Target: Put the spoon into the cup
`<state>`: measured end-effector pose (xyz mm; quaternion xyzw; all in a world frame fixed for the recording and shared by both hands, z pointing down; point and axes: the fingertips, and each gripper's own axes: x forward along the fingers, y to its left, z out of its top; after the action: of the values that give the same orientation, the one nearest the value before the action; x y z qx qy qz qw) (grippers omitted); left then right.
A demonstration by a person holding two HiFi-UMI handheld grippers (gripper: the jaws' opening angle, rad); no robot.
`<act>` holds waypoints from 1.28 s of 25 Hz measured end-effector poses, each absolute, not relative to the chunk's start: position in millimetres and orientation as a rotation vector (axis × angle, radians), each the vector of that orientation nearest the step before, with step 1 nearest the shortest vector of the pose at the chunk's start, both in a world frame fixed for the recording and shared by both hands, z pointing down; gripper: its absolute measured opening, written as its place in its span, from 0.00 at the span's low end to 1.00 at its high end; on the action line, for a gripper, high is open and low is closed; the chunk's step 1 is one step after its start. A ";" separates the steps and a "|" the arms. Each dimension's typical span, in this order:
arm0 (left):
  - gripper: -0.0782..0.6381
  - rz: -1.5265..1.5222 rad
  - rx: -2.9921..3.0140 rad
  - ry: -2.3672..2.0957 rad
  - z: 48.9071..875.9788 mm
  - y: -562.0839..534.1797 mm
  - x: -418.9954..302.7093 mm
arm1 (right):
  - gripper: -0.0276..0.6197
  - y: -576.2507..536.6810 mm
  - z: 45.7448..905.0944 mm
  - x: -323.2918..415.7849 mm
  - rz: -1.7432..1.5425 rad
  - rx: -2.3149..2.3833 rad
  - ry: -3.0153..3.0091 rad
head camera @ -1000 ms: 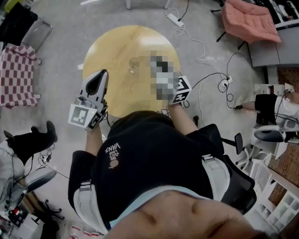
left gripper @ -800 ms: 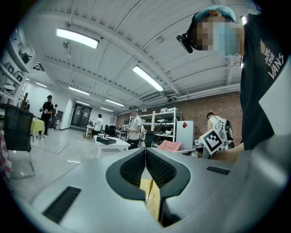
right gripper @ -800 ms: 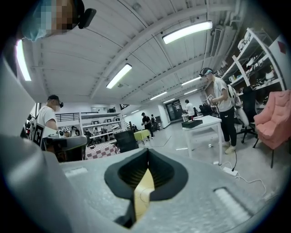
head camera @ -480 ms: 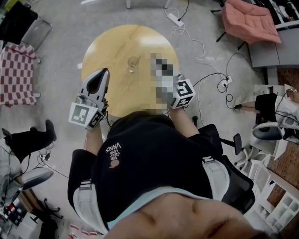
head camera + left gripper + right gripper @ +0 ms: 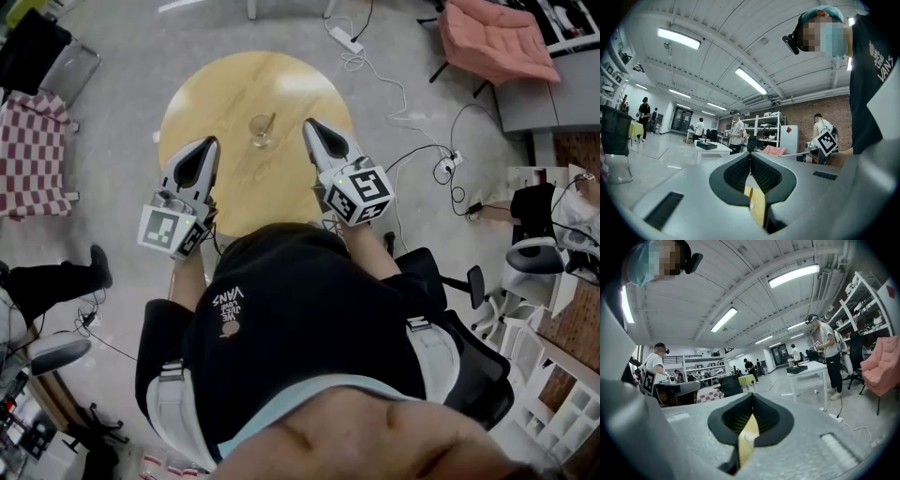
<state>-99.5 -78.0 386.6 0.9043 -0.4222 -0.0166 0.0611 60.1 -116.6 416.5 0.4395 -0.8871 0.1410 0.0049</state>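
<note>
A clear glass cup point(image 5: 260, 133) stands near the middle of the round wooden table point(image 5: 211, 89). The spoon point(image 5: 269, 122) leans inside it, handle up and to the right. My left gripper point(image 5: 212, 142) hangs over the table's left part, left of the cup, shut and empty. My right gripper point(image 5: 308, 124) hangs just right of the cup, apart from it, also shut and empty. In the left gripper view the jaws point(image 5: 750, 154) meet with nothing between them. The right gripper view shows its jaws point(image 5: 751, 397) pressed together, only table showing below. The cup is outside both gripper views.
A power strip point(image 5: 339, 37) and cables point(image 5: 412, 112) lie on the floor right of the table. A pink armchair point(image 5: 497, 39) stands at the back right, a red-checked seat point(image 5: 33, 150) at the left. Other people stand further off in the room.
My right gripper has drawn back a little from the cup toward the person. The left gripper has stayed put.
</note>
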 end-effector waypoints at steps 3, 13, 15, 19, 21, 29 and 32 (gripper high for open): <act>0.11 -0.061 2.725 -1.271 380.0 -79.5 -92.7 | 0.04 -114.6 415.0 64.7 0.432 1.381 -2.775; 0.11 -0.059 2.720 -1.270 375.3 -79.0 -87.1 | 0.04 -106.9 416.9 71.7 0.443 1.366 -2.761; 0.11 -0.059 2.718 -1.272 375.8 -78.6 -87.1 | 0.04 -104.9 419.8 71.5 0.449 1.357 -2.753; 0.11 -0.056 2.715 -1.279 379.2 -78.6 -87.8 | 0.04 -103.4 427.6 72.0 0.455 1.351 -2.735; 0.11 -0.052 2.721 -1.285 382.6 -78.2 -89.7 | 0.04 -102.8 429.0 72.2 0.460 1.350 -2.734; 0.11 -0.039 2.732 -1.306 393.1 -79.5 -96.1 | 0.04 -105.1 430.4 72.3 0.466 1.346 -2.735; 0.11 -0.048 2.717 -1.296 384.3 -80.2 -91.4 | 0.04 -106.6 431.6 71.1 0.469 1.343 -2.733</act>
<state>-91.4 -80.2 384.3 0.9006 -0.4294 -0.0158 0.0654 71.1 -106.6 431.6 0.4357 -0.8866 0.1520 0.0303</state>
